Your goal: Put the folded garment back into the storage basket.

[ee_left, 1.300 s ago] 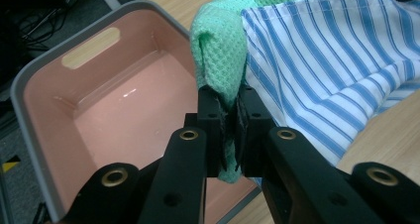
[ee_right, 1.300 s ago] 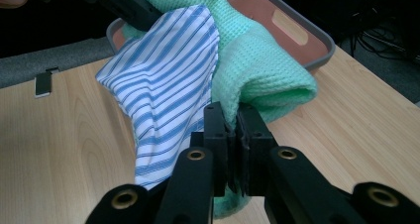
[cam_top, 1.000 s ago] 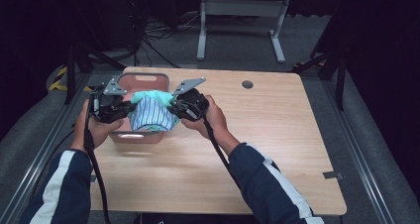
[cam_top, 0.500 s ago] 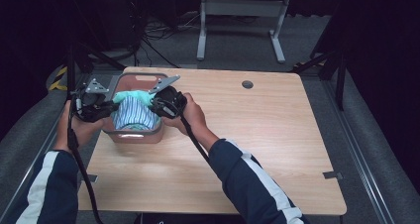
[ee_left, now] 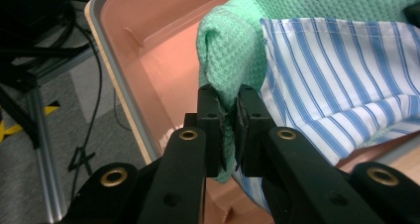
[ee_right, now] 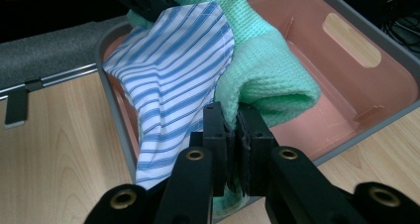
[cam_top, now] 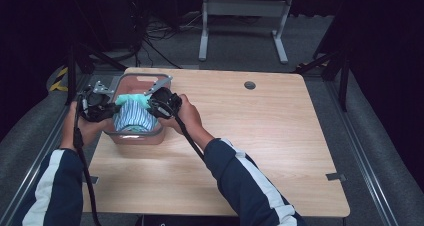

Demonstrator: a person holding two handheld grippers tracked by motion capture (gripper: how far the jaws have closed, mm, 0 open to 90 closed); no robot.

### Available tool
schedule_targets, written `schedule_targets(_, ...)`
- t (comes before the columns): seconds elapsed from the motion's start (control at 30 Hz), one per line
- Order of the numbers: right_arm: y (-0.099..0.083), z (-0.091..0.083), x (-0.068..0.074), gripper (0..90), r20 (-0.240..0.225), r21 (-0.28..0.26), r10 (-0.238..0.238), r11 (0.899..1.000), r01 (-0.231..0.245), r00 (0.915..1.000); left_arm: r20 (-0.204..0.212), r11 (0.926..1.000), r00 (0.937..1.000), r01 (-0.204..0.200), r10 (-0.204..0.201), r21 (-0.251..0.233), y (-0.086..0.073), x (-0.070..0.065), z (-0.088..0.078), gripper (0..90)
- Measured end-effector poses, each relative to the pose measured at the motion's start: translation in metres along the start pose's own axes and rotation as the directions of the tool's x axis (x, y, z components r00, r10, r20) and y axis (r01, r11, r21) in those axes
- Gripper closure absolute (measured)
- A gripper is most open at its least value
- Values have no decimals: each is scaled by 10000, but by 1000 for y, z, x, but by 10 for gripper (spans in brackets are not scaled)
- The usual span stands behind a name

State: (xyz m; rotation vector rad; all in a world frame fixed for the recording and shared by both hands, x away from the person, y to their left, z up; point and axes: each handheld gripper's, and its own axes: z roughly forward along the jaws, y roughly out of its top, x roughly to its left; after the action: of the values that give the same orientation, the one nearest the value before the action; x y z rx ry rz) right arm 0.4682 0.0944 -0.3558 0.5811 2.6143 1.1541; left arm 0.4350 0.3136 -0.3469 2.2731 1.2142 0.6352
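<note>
A folded bundle of green waffle cloth [ee_left: 233,55] and blue-striped white cloth [ee_left: 341,80] hangs between the two grippers over a pink bin [cam_top: 131,135] at the table's left. My left gripper [ee_left: 229,116] is shut on the bundle's edge, pinching green and striped cloth together. On the bundle's other end my right gripper [ee_right: 233,135] is shut, with green cloth [ee_right: 267,80] to one side of it and striped cloth [ee_right: 168,90] to the other. In the high view the left gripper [cam_top: 102,106] and right gripper [cam_top: 160,103] flank the bundle [cam_top: 132,115], which dips into the bin.
The pink bin has a grey rim [ee_right: 376,35] and handle cut-outs [ee_right: 350,38]. It stands near the left edge of the wooden table [cam_top: 280,136]. A round hole [cam_top: 249,85] marks the tabletop at the back. A metal stand [cam_top: 240,21] and cables lie on the floor beyond.
Both grippers have carried the cloth bundle leftward and a little away from the person, and it now sits lower, partly inside the pink bin.
</note>
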Motion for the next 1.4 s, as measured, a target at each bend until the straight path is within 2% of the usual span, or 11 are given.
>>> schedule_targets(0.1,-2,6,-1,838,-103,196,70,9998,-68,9999,-73,9997,9998,-162,163,207,0,-2,5,825)
schedule_targets(0.33,-4,9,-1,833,-74,405,82,9991,-79,9999,-84,9992,9999,-131,134,373,-5,-5,15,817)
schedule_targets(0.37,-4,10,-1,831,-112,432,97,9990,-92,9999,-13,9991,10000,-84,85,404,-6,-4,15,817)
schedule_targets(0.53,-5,18,0,825,-44,714,-39,9974,43,10000,-240,9993,9997,2,7,373,-8,-2,17,815)
schedule_targets(0.63,-5,23,0,826,-1,857,-68,9963,68,10000,-255,9992,9997,-31,42,406,-8,-2,21,813)
schedule_targets(0.87,-5,32,0,822,85,956,-98,9954,90,9999,-176,9986,9997,191,-182,502,-8,-1,30,807)
schedule_targets(1.0,-7,33,-3,777,131,1088,27,9941,-41,9999,-162,9984,9997,193,-185,527,-10,-2,32,752)
schedule_targets(1.03,-8,33,-4,754,188,1109,18,9938,-39,9998,-173,9985,9996,223,-214,499,-10,-2,32,713)
schedule_targets(1.1,-9,31,-5,737,241,1126,108,9936,-134,9997,-65,9991,9995,310,-309,298,-11,-3,29,705)
schedule_targets(1.27,-11,27,-5,695,200,1066,-62,9943,40,9998,-141,9997,9998,120,-117,227,-9,-7,24,669)
schedule_targets(1.4,-14,21,-8,650,293,1005,-43,9949,14,9996,-96,9995,9997,233,-235,-194,-9,-14,18,631)
